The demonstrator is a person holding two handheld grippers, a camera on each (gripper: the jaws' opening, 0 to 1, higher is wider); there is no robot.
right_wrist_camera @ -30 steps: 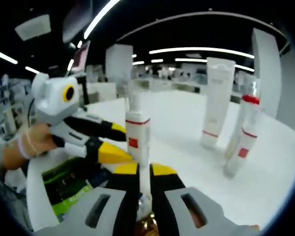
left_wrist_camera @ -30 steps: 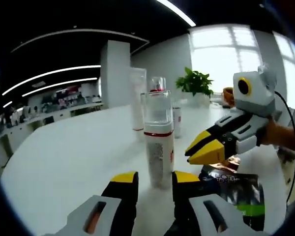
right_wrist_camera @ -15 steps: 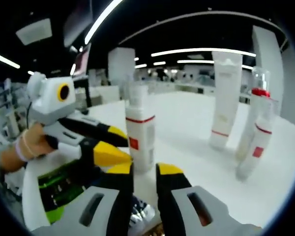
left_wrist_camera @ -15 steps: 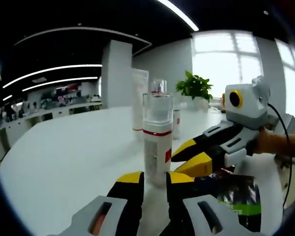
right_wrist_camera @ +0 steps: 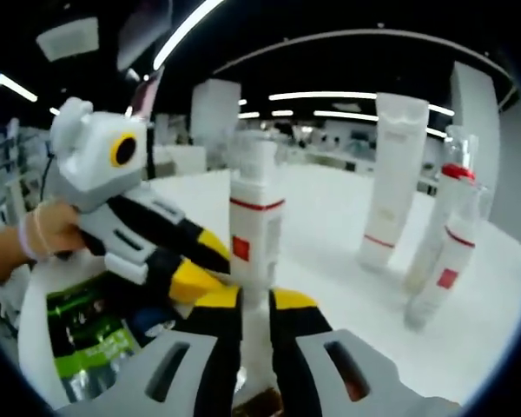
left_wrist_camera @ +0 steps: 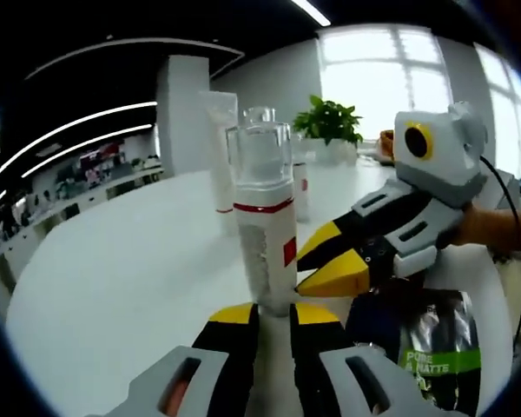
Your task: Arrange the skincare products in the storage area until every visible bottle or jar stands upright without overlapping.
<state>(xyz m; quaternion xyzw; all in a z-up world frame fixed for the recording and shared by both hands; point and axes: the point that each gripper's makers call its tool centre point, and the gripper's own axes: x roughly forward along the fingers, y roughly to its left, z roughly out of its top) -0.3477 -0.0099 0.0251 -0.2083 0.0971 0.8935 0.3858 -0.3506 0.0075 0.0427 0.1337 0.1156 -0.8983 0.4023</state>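
Surface: big white table (left_wrist_camera: 113, 269), glossy, runs off toward the far side in both views.
Room: open-plan office, dark ceiling with long light strips (left_wrist_camera: 78, 126), a white column (left_wrist_camera: 181, 113), bright windows (left_wrist_camera: 378, 74) far right in the left gripper view, and a potted plant (left_wrist_camera: 330, 122) on the table's far end.
Near bottle: white pump bottle (left_wrist_camera: 265, 226) with a clear cap and a red band, standing upright just beyond the left gripper's tips; same bottle (right_wrist_camera: 253, 234) sits right in front of the right gripper.
Left gripper (left_wrist_camera: 272, 314): yellow-tipped jaws with a narrow gap, nothing between them, tips close to the bottle's base. Can't tell if they touch it.
Right gripper (right_wrist_camera: 256, 300): the bottle's base drops down between the two jaws, but honestly can't tell whether they're actually pinching it. In the left gripper view it comes in from the right (left_wrist_camera: 330, 269), tips against the bottle's lower part.
Other products: tall white tube (right_wrist_camera: 391, 174) standing upright farther back, and a clear-capped bottle with red bands (right_wrist_camera: 443, 252) to its right, leaning in the fisheye.
Pouch: dark foil pouch with a green label (left_wrist_camera: 425, 347) lying flat, near right of the bottle.
Hand: a person's hand (right_wrist_camera: 35, 239) with a thin wristband grips the left gripper's handle.
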